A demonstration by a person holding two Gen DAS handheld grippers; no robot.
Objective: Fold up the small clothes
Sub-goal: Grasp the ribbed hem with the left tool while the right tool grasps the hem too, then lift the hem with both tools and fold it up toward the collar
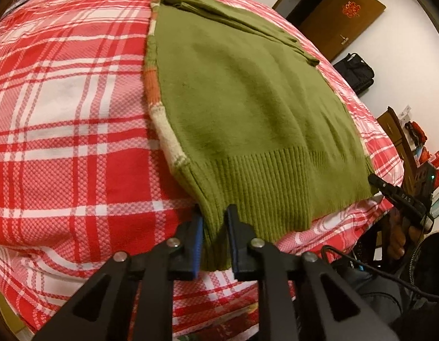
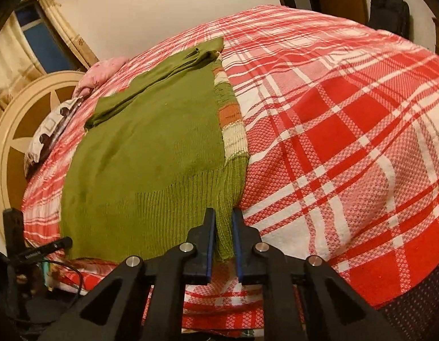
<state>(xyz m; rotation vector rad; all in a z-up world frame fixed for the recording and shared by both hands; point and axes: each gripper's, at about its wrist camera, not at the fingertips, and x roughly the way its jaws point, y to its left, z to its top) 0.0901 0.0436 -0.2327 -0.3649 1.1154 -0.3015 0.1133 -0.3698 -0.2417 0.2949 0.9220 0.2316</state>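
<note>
A green knitted sweater [image 1: 248,99] lies flat on a red and white plaid bedspread [image 1: 63,113], its ribbed hem toward me and a sleeve folded across its far end. An orange and cream striped part peeks out along one side edge [image 2: 231,130]. My left gripper [image 1: 215,216] is shut on the hem's left corner, with the green rib pinched between its blue pads. In the right wrist view, my right gripper [image 2: 223,216] is shut on the other hem corner of the sweater [image 2: 151,142]. Each gripper also shows at the edge of the other's view: the right gripper [image 1: 376,182] and the left gripper [image 2: 67,241].
The bedspread [image 2: 333,142] stretches wide on both sides of the sweater. A round cream headboard [image 2: 26,130] and a pillow [image 2: 49,136] lie at the far end. A brown door [image 1: 341,14] and a black bag [image 1: 356,71] stand by the wall, with cluttered shelves [image 1: 418,147] nearby.
</note>
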